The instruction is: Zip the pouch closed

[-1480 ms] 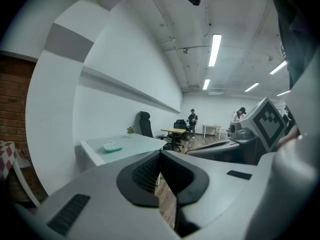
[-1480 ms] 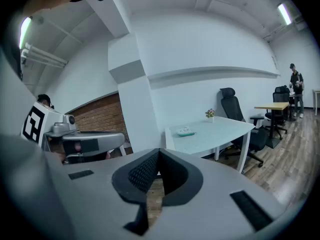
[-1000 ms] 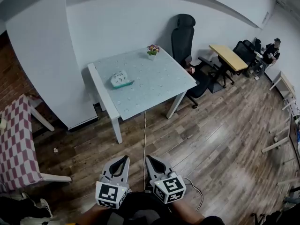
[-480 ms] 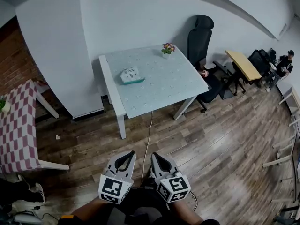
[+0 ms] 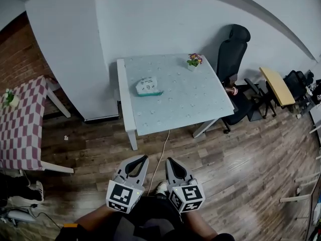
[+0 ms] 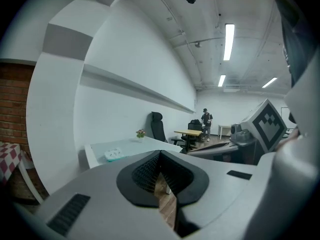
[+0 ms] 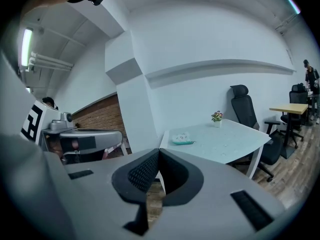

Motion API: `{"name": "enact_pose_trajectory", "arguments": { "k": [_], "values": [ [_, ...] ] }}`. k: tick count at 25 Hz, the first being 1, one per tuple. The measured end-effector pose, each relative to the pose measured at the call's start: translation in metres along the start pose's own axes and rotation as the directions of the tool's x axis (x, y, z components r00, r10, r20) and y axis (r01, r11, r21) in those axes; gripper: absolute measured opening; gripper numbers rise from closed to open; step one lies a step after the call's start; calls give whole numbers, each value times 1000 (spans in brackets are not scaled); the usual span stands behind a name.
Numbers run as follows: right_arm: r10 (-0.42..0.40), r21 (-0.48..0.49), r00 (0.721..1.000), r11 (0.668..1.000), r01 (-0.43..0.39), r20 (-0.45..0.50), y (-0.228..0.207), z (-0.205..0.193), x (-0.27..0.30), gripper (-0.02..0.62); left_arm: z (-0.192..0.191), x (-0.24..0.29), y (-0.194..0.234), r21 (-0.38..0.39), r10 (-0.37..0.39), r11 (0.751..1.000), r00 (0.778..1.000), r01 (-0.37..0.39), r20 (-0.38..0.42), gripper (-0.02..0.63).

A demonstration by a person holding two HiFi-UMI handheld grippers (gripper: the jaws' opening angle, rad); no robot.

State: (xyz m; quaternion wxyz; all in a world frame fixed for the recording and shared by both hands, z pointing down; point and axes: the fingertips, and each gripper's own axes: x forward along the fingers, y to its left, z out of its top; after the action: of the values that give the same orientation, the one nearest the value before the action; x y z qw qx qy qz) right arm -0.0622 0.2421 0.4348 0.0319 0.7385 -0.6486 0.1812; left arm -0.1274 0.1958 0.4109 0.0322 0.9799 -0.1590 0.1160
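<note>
Left gripper: I see the grey two-jaw left gripper point(image 5: 142, 158) low in the head view, over the floor. Its jaw tips meet and nothing sits between them.
Right gripper: the grey two-jaw right gripper point(image 5: 169, 160) hangs just beside the left one. Its tips are likewise pressed together and it holds nothing.
Pouch: the small white fabric pouch with a teal edge point(image 5: 149, 86) lies on the table, ahead of both grippers and well apart from them. I cannot tell how far its zip is drawn.
Surface: a square white table with a pale spotted top point(image 5: 190, 102). The pouch lies toward its left side, and a small pot of pink flowers point(image 5: 193, 60) stands near the far edge.
Floor: brown wooden planks point(image 5: 241, 154), with a thin white cable point(image 5: 161, 147) running from under the table toward me.
Room: a black high-backed office chair point(image 5: 234, 49) stands by the table's right side. A table under a red-and-white checked cloth point(image 5: 20, 129) is at the left, with a red brick wall point(image 5: 15, 54) behind it. A light wooden desk point(image 5: 277, 86) is at the far right.
</note>
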Motion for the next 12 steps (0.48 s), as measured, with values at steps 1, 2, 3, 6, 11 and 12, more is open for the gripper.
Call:
{"name": "enact_pose_trajectory", "arguments": {
  "k": [1, 2, 3, 6, 11, 12],
  "values": [
    [11, -11, 1000, 1000, -11, -1, -7, 7, 2, 15, 8, 7, -1, 4, 12, 1000, 1000, -12, 6, 11],
    [23, -21, 1000, 1000, -23, -1, -13, 13, 5, 15, 14, 13, -1, 5, 25, 1000, 1000, -25, 9, 11],
    [35, -29, 999, 999, -35, -3, -19, 18, 7, 15, 18, 20, -2, 6, 38, 999, 999, -38, 8, 11],
    [66, -36, 998, 997, -67, -7, -38, 27, 13, 15, 23, 39, -7, 5, 67, 998, 998, -67, -2, 9],
    [108, -46, 994, 993, -109, -25, -73, 27, 14, 15, 22, 69, -24, -6, 104, 995, 994, -104, -23, 11],
    [114, -50, 993, 992, -115, -28, -79, 26, 14, 15, 22, 74, -29, 0, 103, 995, 994, -104, -27, 11]
  ]
}}
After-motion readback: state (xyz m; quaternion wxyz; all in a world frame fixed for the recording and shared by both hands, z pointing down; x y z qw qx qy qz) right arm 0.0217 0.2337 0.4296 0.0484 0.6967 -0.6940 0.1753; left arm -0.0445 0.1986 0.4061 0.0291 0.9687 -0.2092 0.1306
